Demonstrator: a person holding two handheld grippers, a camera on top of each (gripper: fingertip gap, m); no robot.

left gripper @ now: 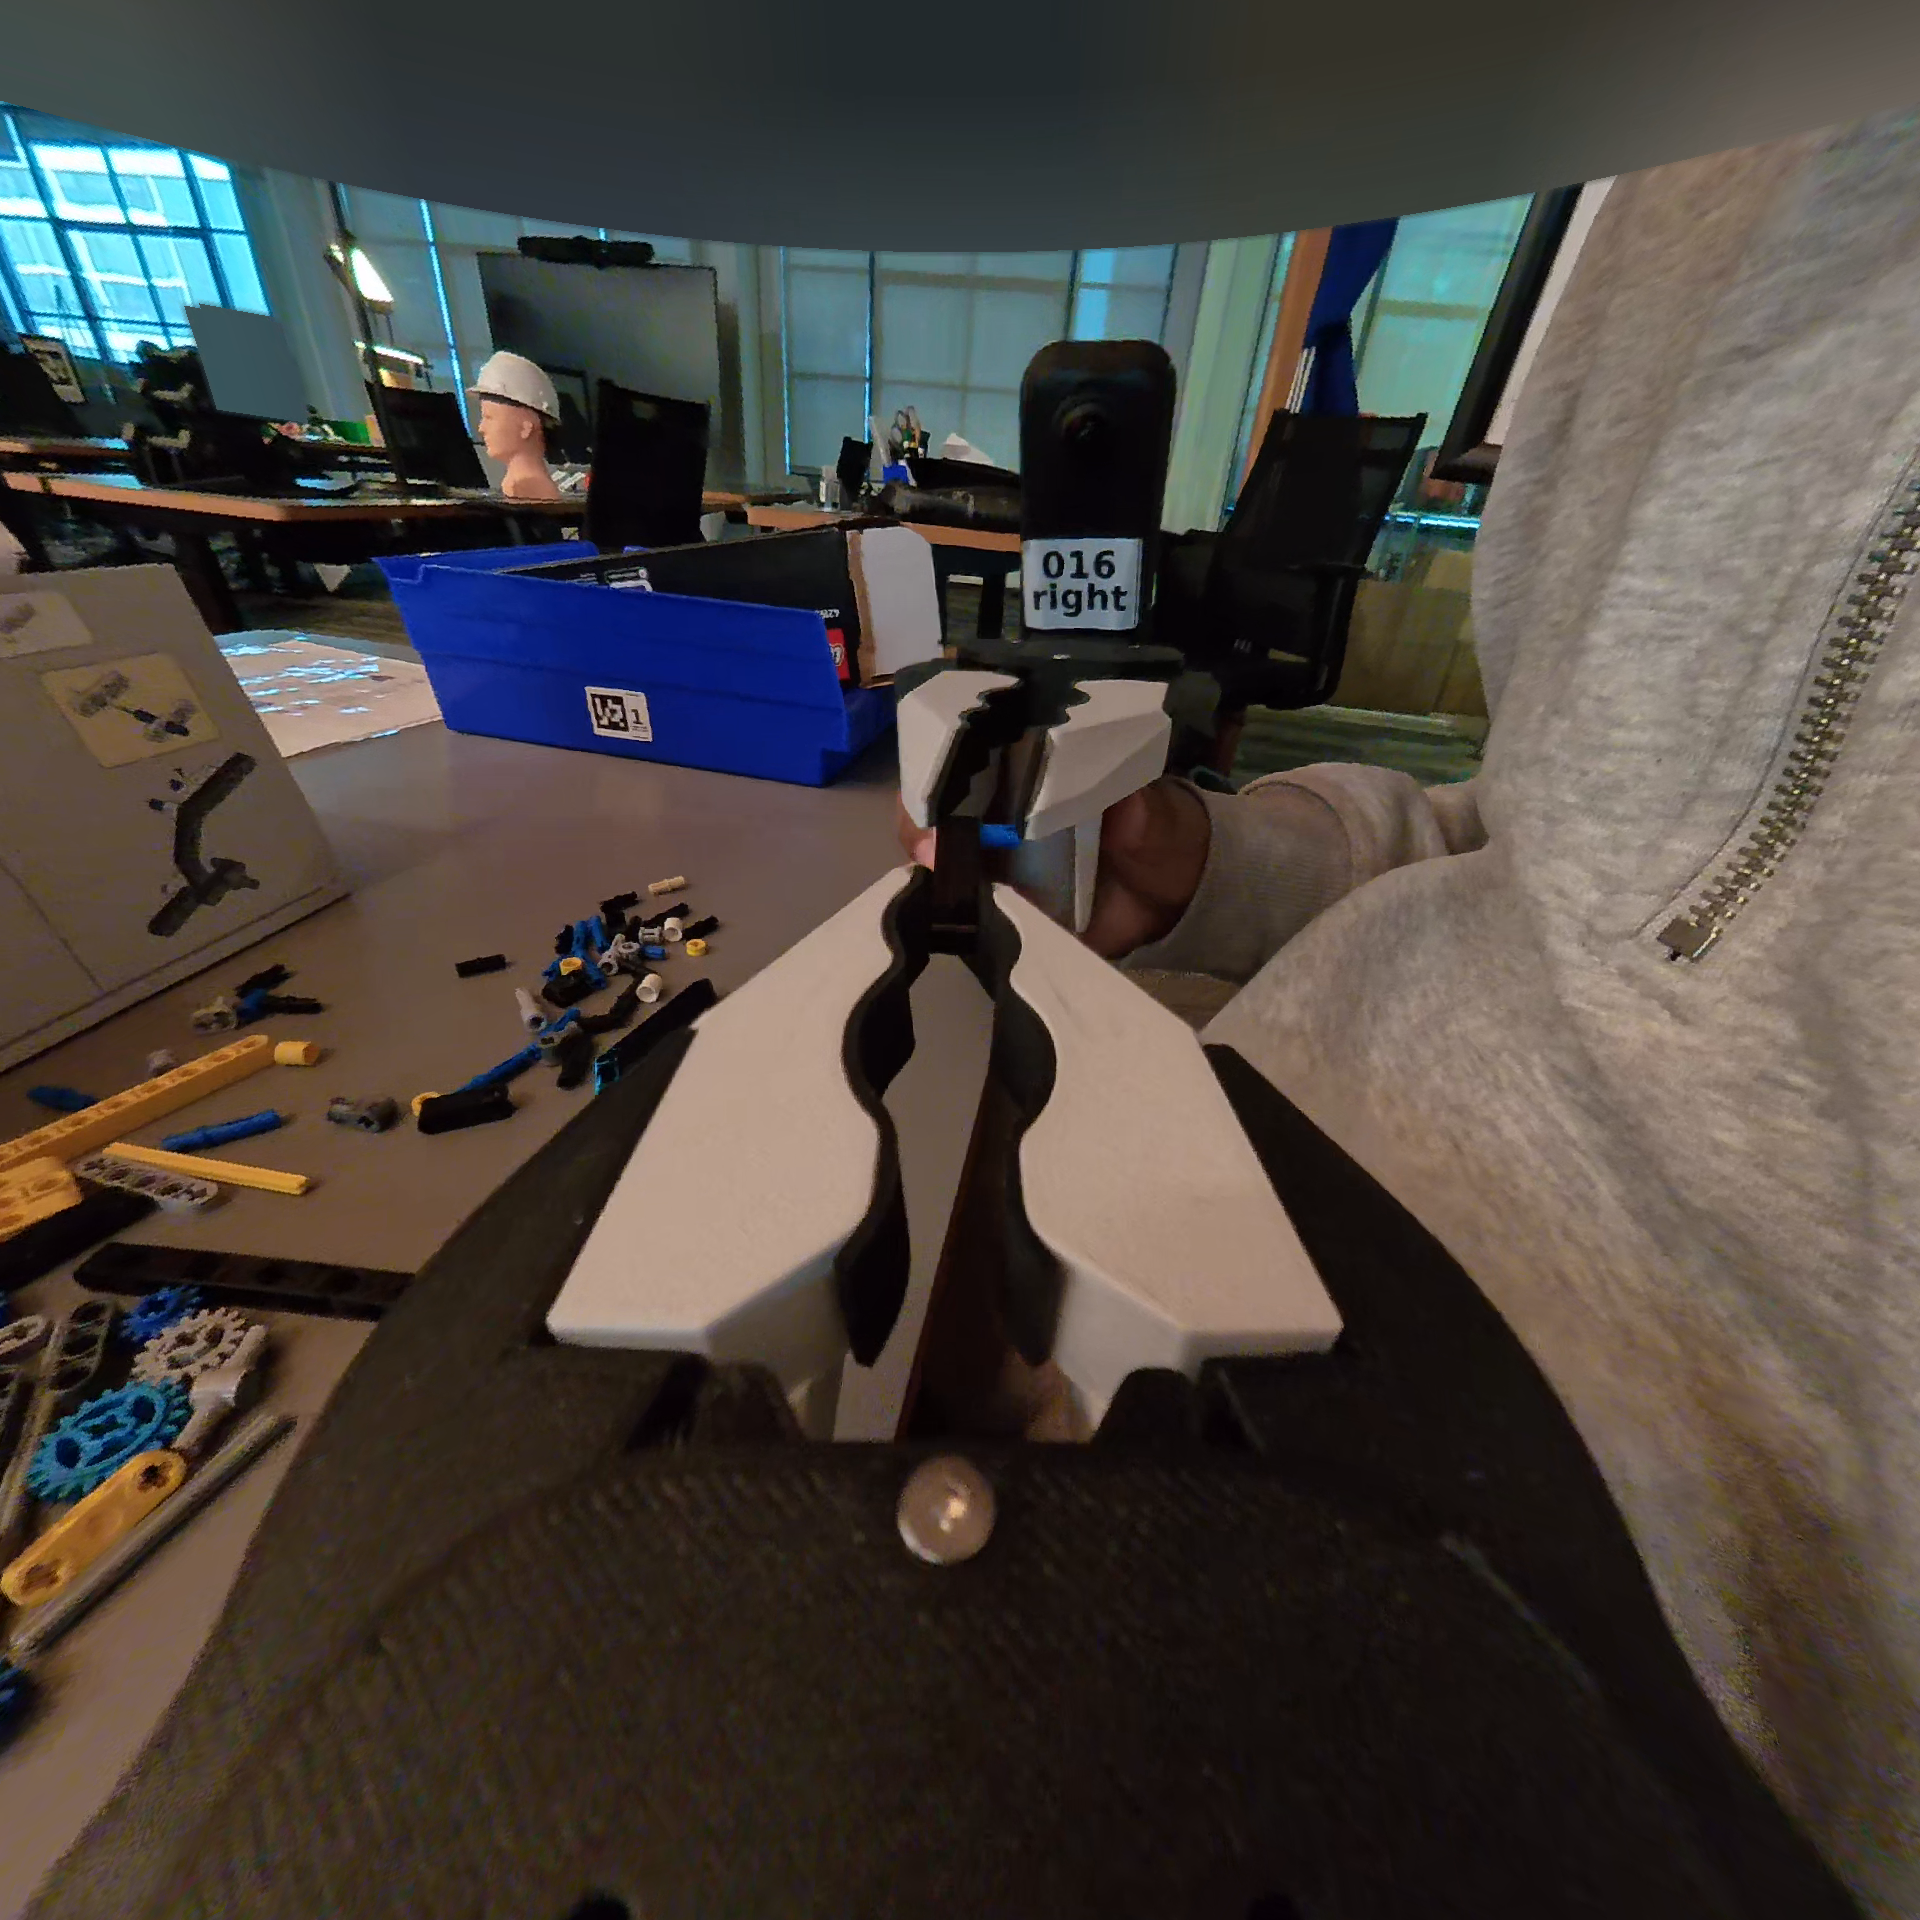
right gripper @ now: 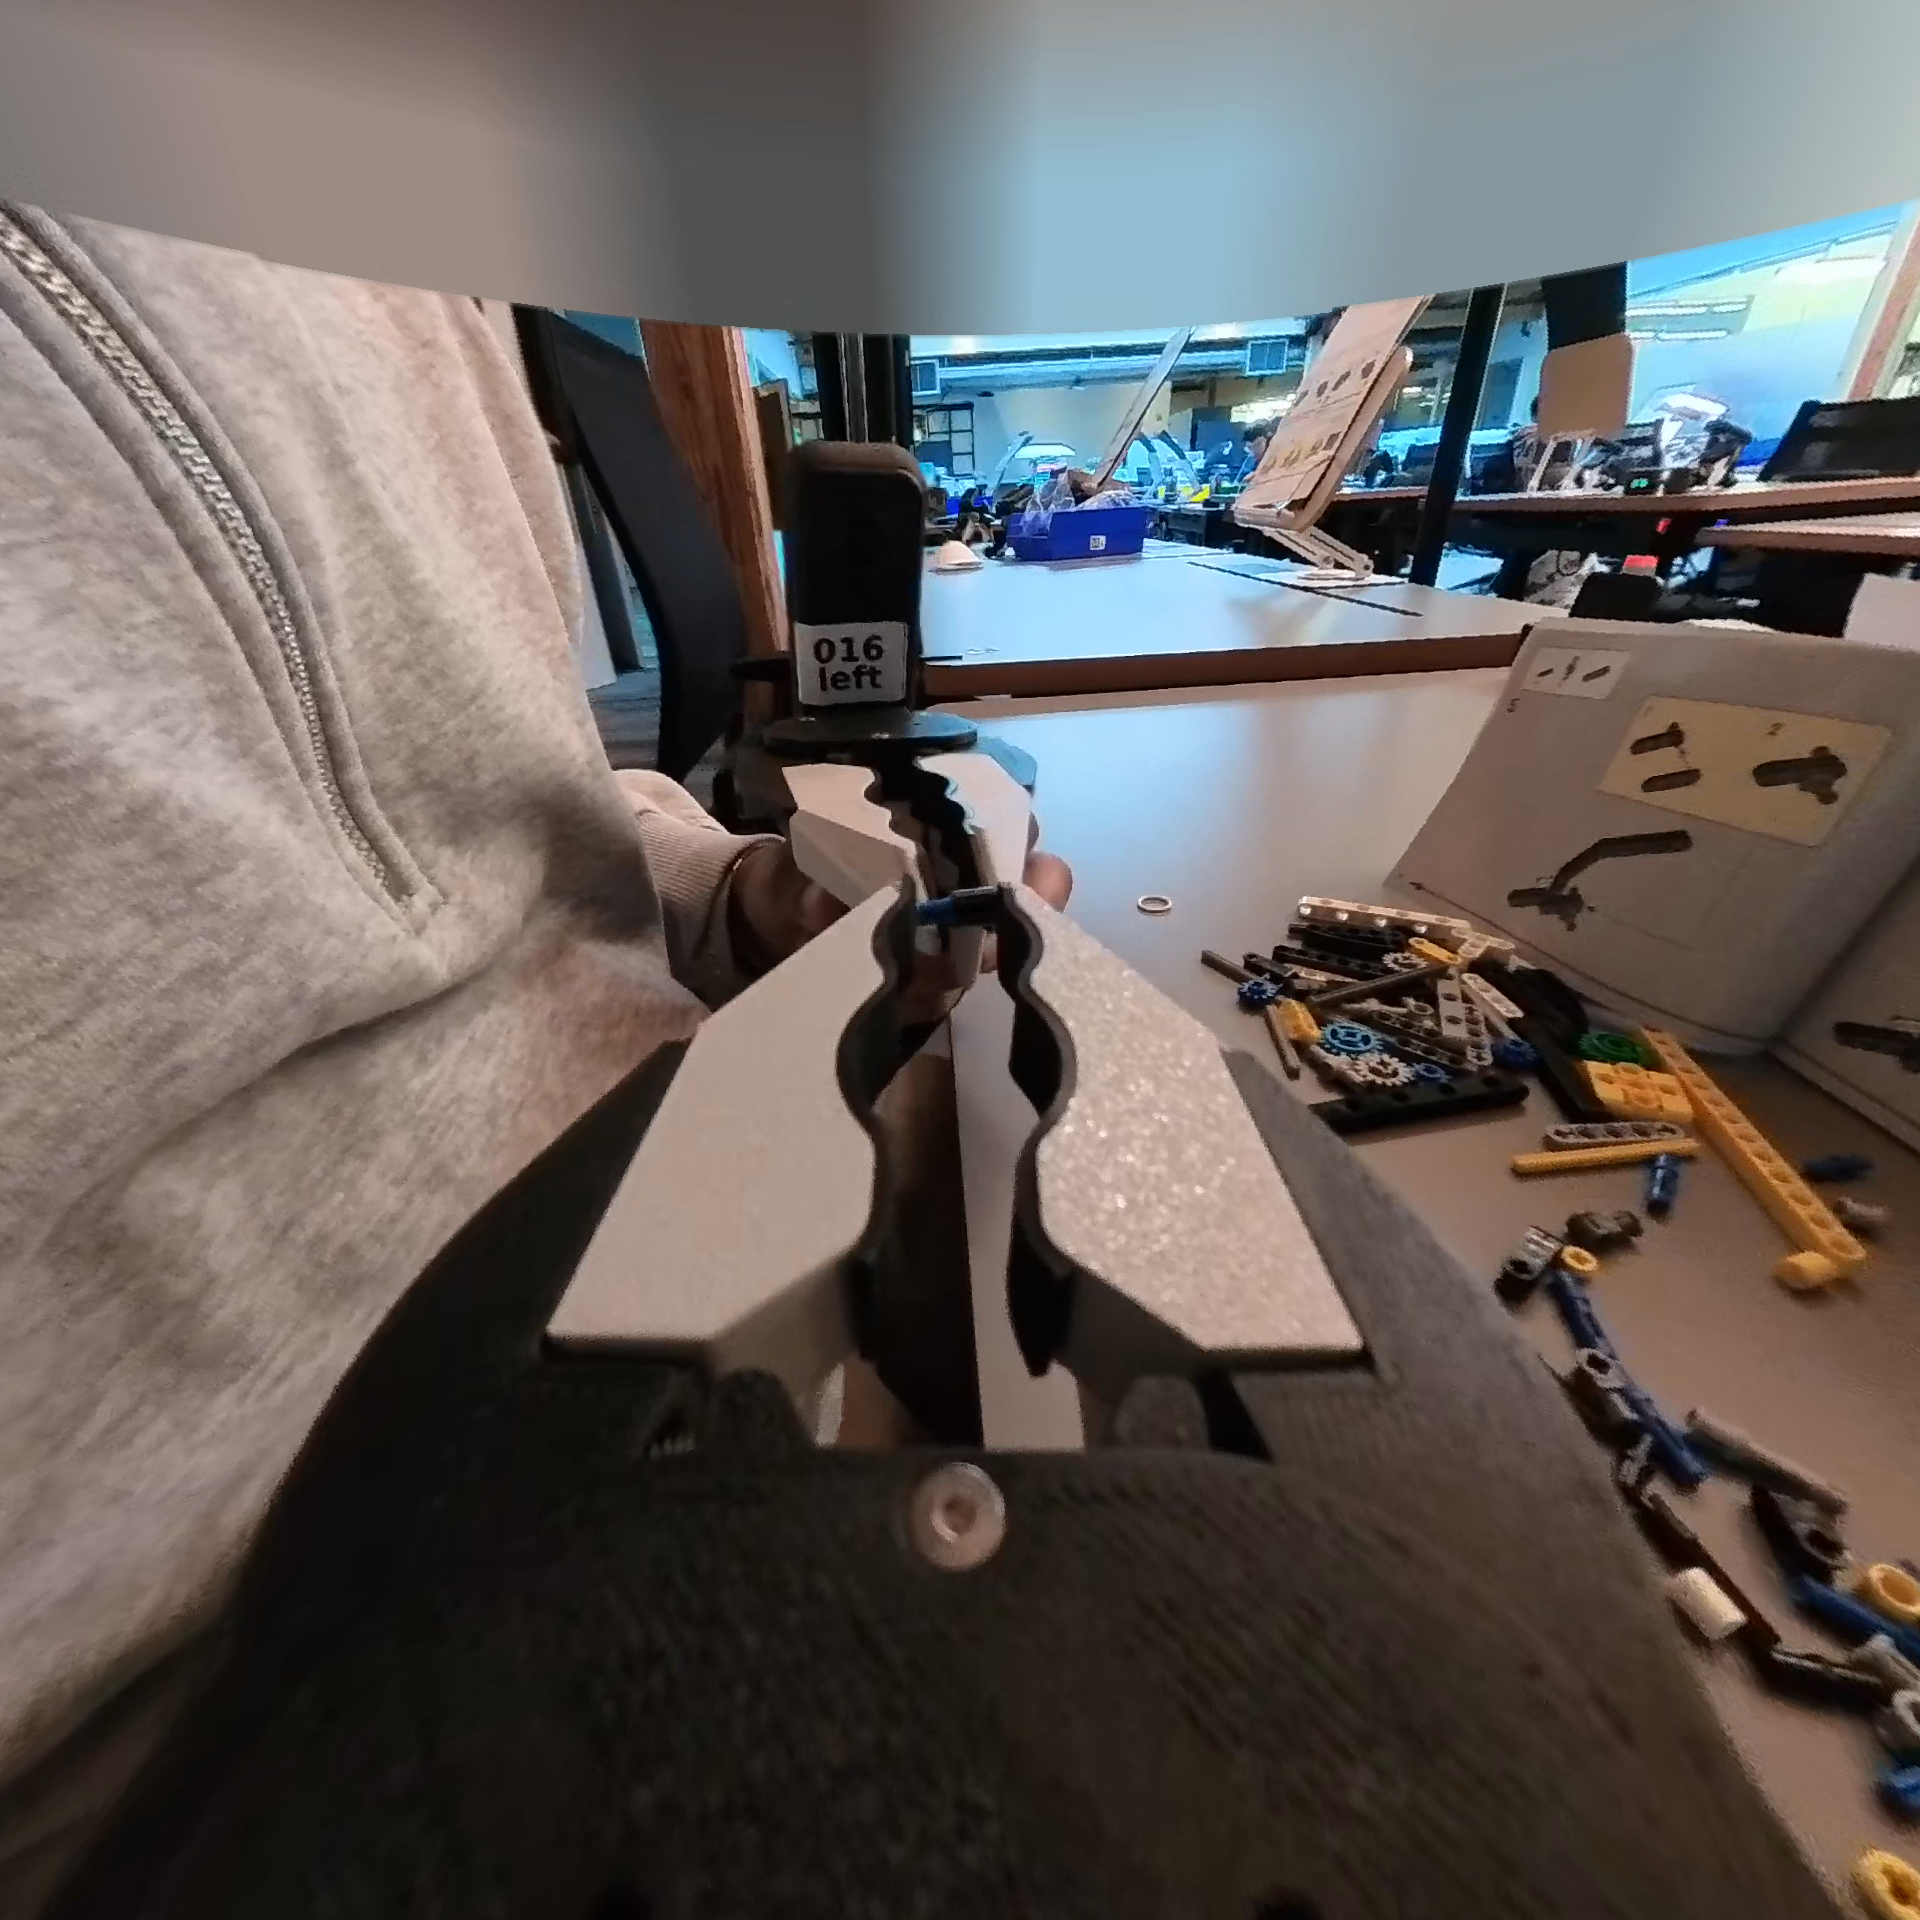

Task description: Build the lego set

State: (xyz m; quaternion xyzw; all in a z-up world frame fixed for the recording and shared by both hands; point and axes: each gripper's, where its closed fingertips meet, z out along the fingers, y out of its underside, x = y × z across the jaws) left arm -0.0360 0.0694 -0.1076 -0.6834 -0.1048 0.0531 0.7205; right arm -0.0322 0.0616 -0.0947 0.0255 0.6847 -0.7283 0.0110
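Observation:
My left gripper is shut on a slim black lego piece that stands upright between its tips, held above the table edge. My right gripper faces it tip to tip and is shut on a small blue pin. The pin lies crosswise against the black piece and also shows in the left wrist view. The right gripper shows in the left wrist view, and the left gripper in the right wrist view. Loose lego parts lie on the grey table.
An open instruction booklet stands behind the parts. A blue bin holding a box sits farther back. A long yellow beam, gears and a small ring lie on the table. The person's grey hoodie is close beside both grippers. The tips of both grippers are at nearly the same place.

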